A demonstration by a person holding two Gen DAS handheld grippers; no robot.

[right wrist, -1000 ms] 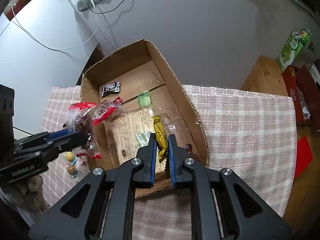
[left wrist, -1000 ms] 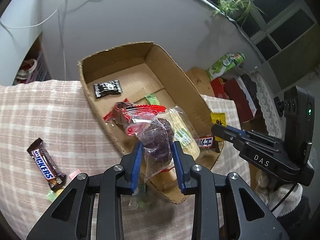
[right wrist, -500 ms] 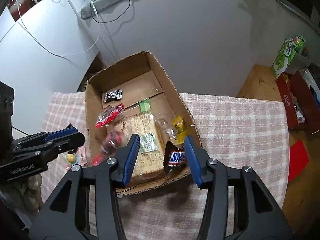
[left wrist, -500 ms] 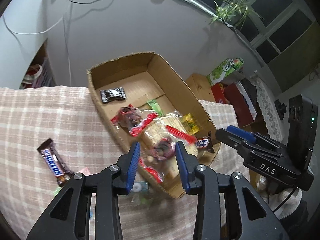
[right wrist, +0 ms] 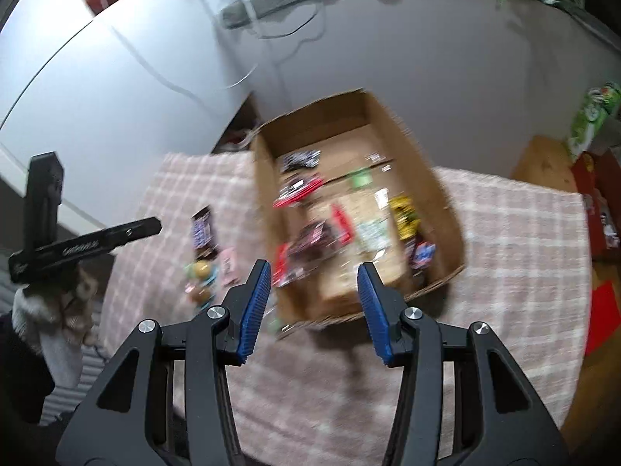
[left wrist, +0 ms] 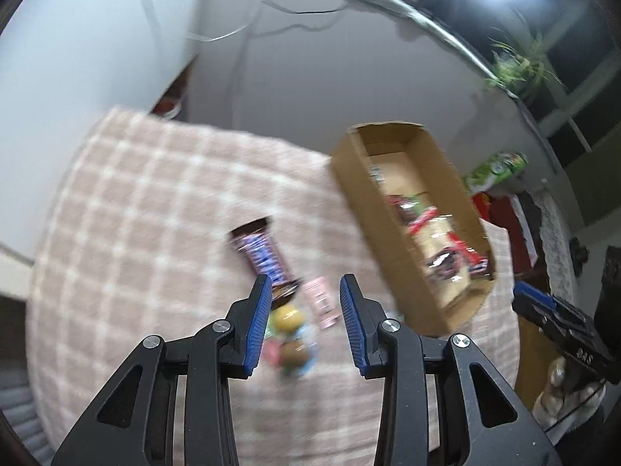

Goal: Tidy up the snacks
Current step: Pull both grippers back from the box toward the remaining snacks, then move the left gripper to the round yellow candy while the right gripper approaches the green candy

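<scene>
The left hand-held gripper (left wrist: 302,303) hangs spread and empty above a small cluster of loose snacks on the checked cloth of the worktop (left wrist: 128,240), left of the cardboard box (left wrist: 392,229). Farthest left in that cluster lies the chocolate bar (left wrist: 261,252). Its long axis runs diagonally, the far end pointing up and left, the near end down toward the gripper's left finger. It looks light and fairly stiff under a slick wrapper, so a pinch across its short width near the middle should hold best; the crimped ends would likely slip or tear. Just right of its near end lies a thin pink packet (left wrist: 320,301), and nearer the gripper sit two round wrapped sweets (left wrist: 291,334), small, probably hard and apt to roll. All this is blurred, so finer detail cannot be told.

The box holds several wrapped snacks already, lying loosely over one another. The right hand-held gripper (right wrist: 314,303) is also spread and empty, hovering over the box's near end wall.
</scene>
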